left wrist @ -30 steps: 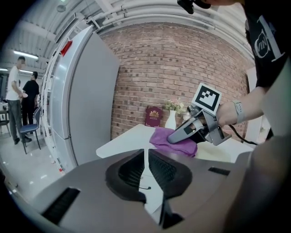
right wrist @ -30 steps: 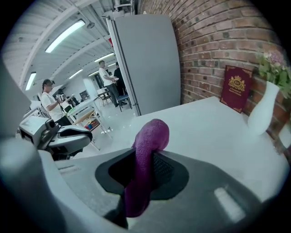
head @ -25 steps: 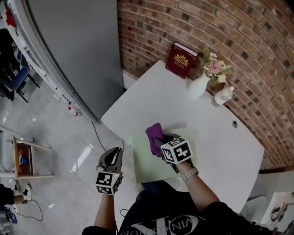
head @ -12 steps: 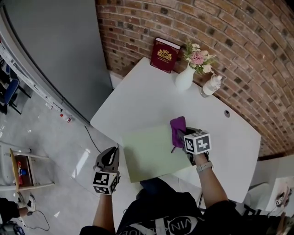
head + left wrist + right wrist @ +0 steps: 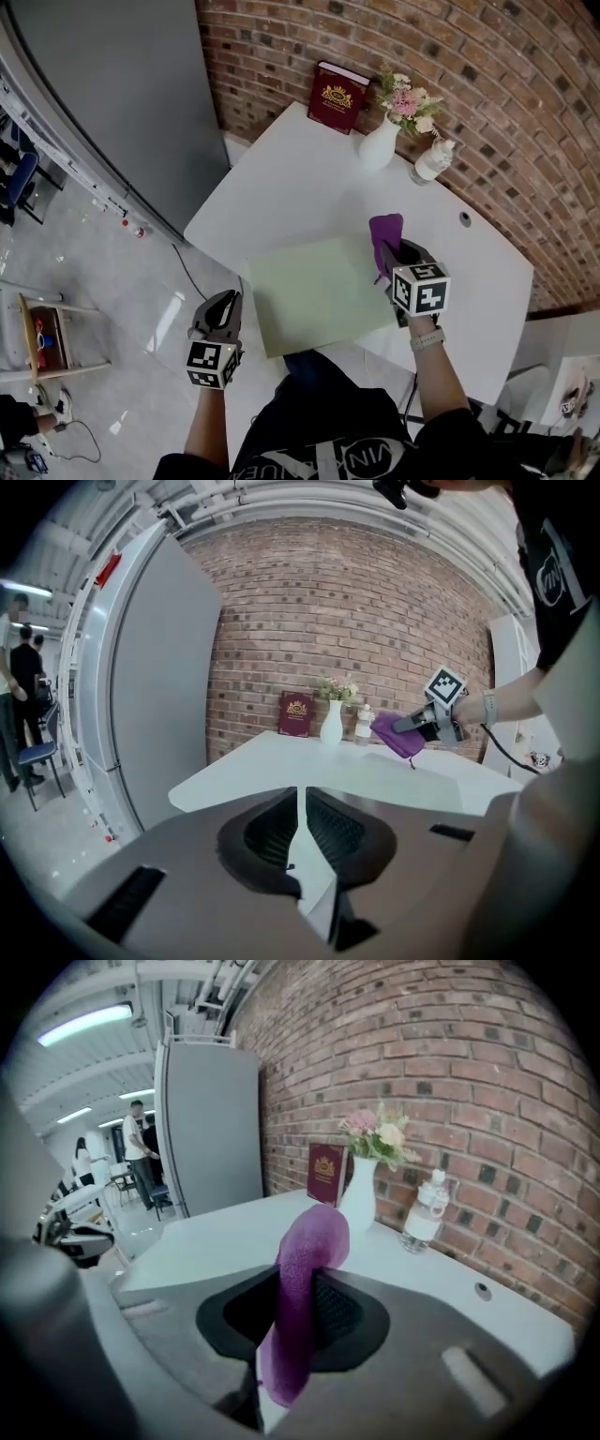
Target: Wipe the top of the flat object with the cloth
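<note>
A pale green flat mat [image 5: 314, 292] lies on the white table [image 5: 300, 187] near its front edge. My right gripper [image 5: 394, 258] is shut on a purple cloth [image 5: 385, 232], held just past the mat's far right corner. In the right gripper view the cloth [image 5: 300, 1288] stands folded between the jaws and sticks out above them. From the left gripper view the cloth [image 5: 398, 733] looks lifted off the table. My left gripper [image 5: 217, 323] hangs shut and empty off the table's left front, over the floor.
At the table's far edge by the brick wall stand a dark red book [image 5: 338, 97], a white vase with flowers [image 5: 380, 142] and a small bottle [image 5: 430, 162]. A hole [image 5: 463, 218] is in the tabletop. A grey cabinet [image 5: 122, 103] stands left. People [image 5: 141, 1152] are far off.
My right gripper has carried the cloth rightward across the mat, from its left part to just past its far right corner. The left gripper stayed low at the left.
</note>
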The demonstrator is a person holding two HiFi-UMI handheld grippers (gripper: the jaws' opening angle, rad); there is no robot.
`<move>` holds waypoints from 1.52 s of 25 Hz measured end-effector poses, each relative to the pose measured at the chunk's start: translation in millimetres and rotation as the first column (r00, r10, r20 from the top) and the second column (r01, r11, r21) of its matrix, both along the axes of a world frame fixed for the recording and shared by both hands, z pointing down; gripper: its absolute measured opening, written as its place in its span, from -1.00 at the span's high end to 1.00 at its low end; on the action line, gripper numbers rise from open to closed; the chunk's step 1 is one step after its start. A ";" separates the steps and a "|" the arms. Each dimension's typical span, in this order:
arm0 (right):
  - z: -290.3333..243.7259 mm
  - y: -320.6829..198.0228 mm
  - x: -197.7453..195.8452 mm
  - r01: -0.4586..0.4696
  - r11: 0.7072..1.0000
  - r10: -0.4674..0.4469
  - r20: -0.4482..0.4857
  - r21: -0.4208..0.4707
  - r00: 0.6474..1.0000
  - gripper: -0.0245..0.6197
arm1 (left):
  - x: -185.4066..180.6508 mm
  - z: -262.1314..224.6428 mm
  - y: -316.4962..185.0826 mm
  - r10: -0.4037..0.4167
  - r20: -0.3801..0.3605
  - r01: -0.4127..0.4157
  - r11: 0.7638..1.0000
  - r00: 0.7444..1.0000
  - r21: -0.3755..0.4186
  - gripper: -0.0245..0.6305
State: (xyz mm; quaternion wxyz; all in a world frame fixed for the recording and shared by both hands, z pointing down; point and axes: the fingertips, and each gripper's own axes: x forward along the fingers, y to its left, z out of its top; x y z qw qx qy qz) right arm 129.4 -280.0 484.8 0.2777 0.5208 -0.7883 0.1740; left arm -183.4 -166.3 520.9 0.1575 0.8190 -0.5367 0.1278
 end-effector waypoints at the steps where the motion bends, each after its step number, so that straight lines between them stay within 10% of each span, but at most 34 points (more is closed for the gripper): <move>1: -5.4 8.1 -14.2 0.037 0.999 -0.037 0.026 0.005 0.999 0.68 | -1.6 1.1 2.6 -0.005 0.000 0.005 1.000 1.000 -0.002 0.83; 13: 0.6 113.3 -206.1 0.449 0.890 -0.395 0.352 -0.085 0.849 0.68 | -28.0 -8.6 34.8 -0.098 -0.009 0.098 0.995 0.995 0.016 0.83; 22: 34.2 166.9 -264.7 0.561 0.800 -0.481 0.332 -0.214 0.812 0.68 | -56.6 -6.3 74.4 -0.206 -0.016 0.207 0.978 0.978 0.004 0.83; 38: 59.1 135.2 -174.8 0.392 0.885 -0.343 0.217 -0.250 0.914 0.68 | -34.1 -5.8 64.1 -0.146 -0.022 0.146 0.989 0.989 0.011 0.83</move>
